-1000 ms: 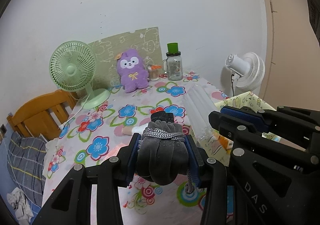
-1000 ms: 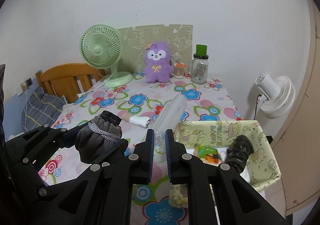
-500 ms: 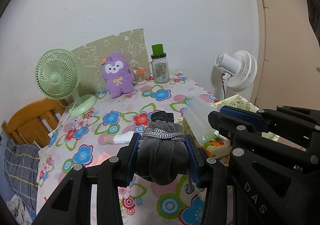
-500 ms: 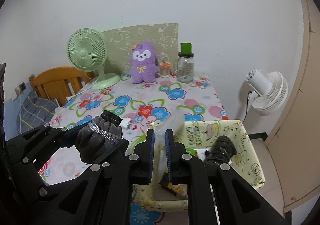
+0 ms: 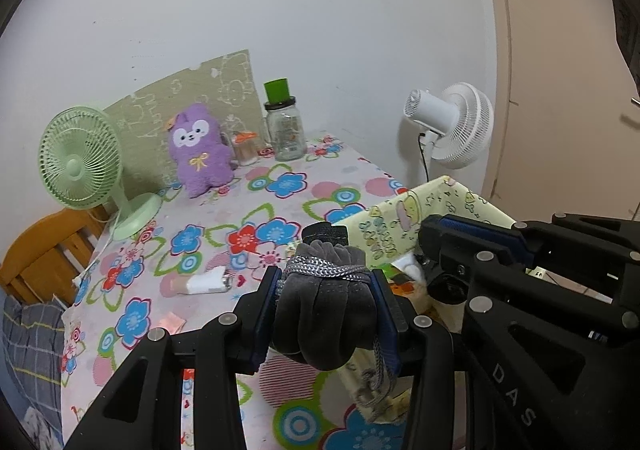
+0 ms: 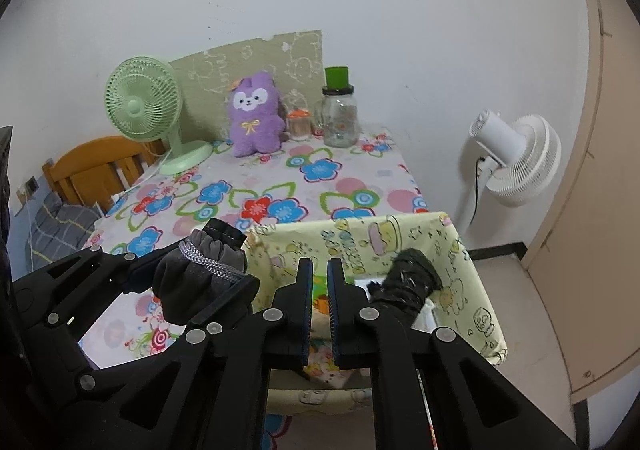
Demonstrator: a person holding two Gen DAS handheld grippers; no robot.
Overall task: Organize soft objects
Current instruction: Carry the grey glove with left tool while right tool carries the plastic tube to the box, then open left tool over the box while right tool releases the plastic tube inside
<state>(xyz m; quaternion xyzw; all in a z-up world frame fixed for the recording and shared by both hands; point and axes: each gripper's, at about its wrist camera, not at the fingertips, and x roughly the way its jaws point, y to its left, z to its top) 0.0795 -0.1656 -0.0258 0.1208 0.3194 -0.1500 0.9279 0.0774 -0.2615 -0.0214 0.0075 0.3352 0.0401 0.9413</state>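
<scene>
- One desk [image 5: 280, 210] with a flowered cloth bears a purple plush [image 5: 200, 150].
- Yellow fabric bin [image 6: 460, 270] stands at its near edge.
- Left hand-held gripper [image 5: 326, 314] clamps a grey drawstring pouch [image 5: 324, 310] beside the bin.
- Right hand-held gripper [image 6: 318, 282] is closed, empty, above the bin.

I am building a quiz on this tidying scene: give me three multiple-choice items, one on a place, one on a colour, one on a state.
1. Where does the purple plush toy sit? A in the yellow bin; B at the back of the table by the wall; C on the floor.
2. What colour is the jar lid? A red; B white; C green.
3. What is the left gripper doing? A clamped on a grey pouch; B open, holding nothing; C clamped on a fan.

Answers: B, it stands before the wall board; C, the cap is green; A, the jaws press the pouch's sides.
</scene>
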